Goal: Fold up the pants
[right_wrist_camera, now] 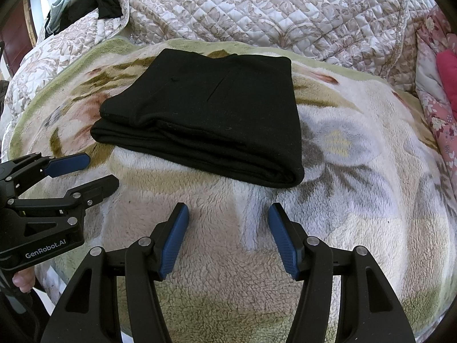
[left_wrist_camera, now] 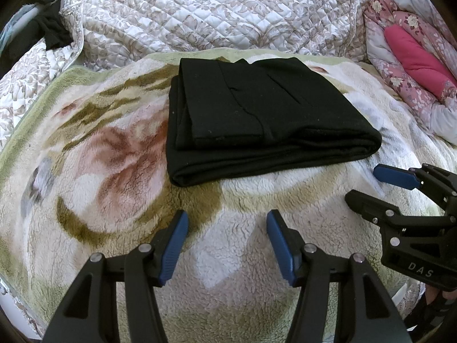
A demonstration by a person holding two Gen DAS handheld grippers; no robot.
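Observation:
The black pants (left_wrist_camera: pixel 257 114) lie folded into a compact, layered rectangle on a fleece floral blanket (left_wrist_camera: pixel 100 171); they also show in the right wrist view (right_wrist_camera: pixel 211 114). My left gripper (left_wrist_camera: pixel 227 220) is open and empty, held over the blanket just short of the pants' near edge. My right gripper (right_wrist_camera: pixel 228 214) is open and empty too, near the pants' near right corner. Each gripper shows in the other's view: the right one (left_wrist_camera: pixel 368 183) at the right, the left one (right_wrist_camera: pixel 97 171) at the left, both open.
A quilted beige bedspread (left_wrist_camera: pixel 214 8) is bunched behind the blanket. A pink floral quilt (left_wrist_camera: pixel 414 65) lies at the right. Dark clothes (right_wrist_camera: pixel 105 3) hang at the back left.

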